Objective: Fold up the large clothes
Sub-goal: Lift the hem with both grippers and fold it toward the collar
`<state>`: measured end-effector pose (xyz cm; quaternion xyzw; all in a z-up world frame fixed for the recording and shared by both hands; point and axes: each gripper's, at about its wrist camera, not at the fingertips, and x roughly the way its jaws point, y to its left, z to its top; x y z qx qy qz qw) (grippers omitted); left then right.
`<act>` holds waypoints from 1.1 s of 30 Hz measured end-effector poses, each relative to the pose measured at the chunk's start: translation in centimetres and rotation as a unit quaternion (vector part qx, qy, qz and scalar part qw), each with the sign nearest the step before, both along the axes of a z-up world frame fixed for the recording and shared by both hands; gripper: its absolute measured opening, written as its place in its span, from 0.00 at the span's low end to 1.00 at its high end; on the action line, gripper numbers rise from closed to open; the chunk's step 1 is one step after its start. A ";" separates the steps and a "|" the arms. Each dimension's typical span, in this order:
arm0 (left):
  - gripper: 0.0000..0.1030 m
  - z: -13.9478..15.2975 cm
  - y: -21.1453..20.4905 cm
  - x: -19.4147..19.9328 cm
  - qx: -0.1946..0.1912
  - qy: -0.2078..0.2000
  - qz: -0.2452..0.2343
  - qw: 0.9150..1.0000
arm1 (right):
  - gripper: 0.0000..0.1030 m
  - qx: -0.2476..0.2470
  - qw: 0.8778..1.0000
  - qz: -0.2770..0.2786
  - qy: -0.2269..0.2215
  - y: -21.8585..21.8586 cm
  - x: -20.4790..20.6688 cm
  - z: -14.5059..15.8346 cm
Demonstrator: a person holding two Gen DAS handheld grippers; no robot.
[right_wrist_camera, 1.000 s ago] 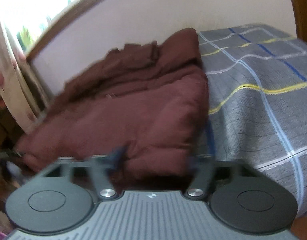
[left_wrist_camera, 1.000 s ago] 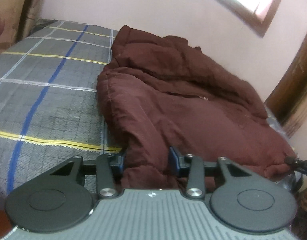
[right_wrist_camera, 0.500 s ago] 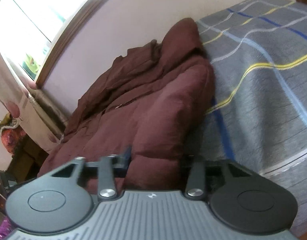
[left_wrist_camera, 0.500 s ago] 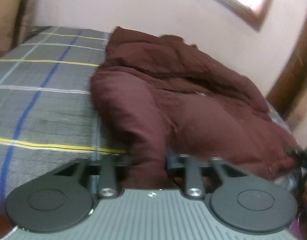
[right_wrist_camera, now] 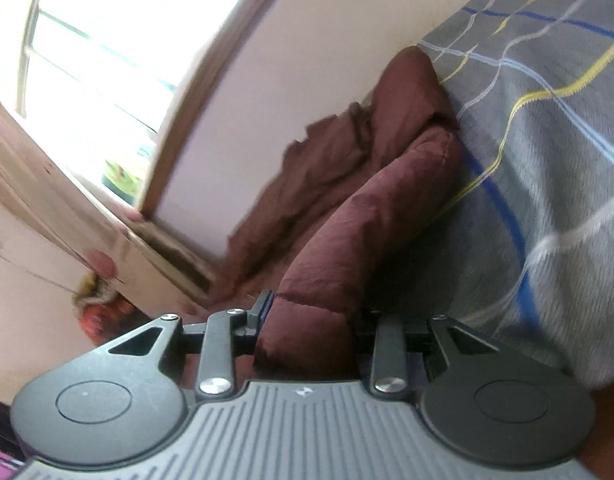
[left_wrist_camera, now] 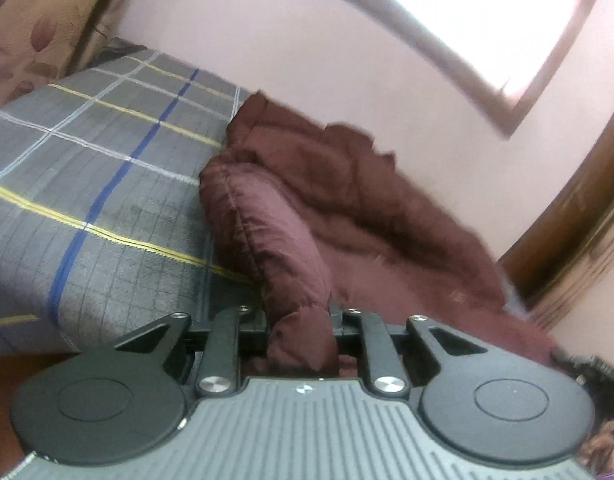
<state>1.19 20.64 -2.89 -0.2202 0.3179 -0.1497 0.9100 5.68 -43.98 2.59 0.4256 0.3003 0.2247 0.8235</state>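
Note:
A large dark maroon padded jacket point(left_wrist_camera: 347, 208) lies on the bed against the wall; it also shows in the right wrist view point(right_wrist_camera: 347, 208). My left gripper point(left_wrist_camera: 301, 320) is shut on a thick fold of the jacket's near edge, which rises in a ridge from the fingers. My right gripper point(right_wrist_camera: 311, 320) is shut on another part of the same near edge, lifted and stretched toward the camera. The fingertips of both are mostly hidden by the fabric.
The bed point(left_wrist_camera: 87, 184) has a grey plaid cover with blue, yellow and white lines point(right_wrist_camera: 547, 140). A pink wall and a window point(right_wrist_camera: 87, 60) stand behind the jacket. A wooden frame point(left_wrist_camera: 567, 240) and a curtain point(left_wrist_camera: 39, 20) flank the bed.
Both grippers have closed on the jacket's near edge and pulled it up and back off the bed. The views have tilted, and the jacket's edge now stands up in a ridge.

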 end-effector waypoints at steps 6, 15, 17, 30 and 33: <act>0.20 4.7 -0.4 -0.8 -0.027 -0.062 0.018 0.998 | 0.31 0.066 0.997 0.001 -0.046 -0.5 0.2 4.0; 0.20 9.6 -2.0 6.0 -0.053 -0.140 0.060 0.987 | 0.30 0.074 0.989 -0.034 -0.122 -2.4 8.1 9.0; 0.20 10.0 -2.2 8.8 -0.064 -0.141 0.074 0.985 | 0.29 0.075 0.988 -0.051 -0.122 -3.4 10.4 9.6; 0.24 5.3 -6.9 26.0 0.002 -0.100 0.142 0.985 | 0.21 -0.034 0.988 -0.091 -0.120 -3.3 22.8 8.1; 0.30 3.8 -7.3 27.7 0.010 -0.090 0.145 0.985 | 0.59 -0.136 0.979 -0.086 -0.126 -1.8 20.8 8.5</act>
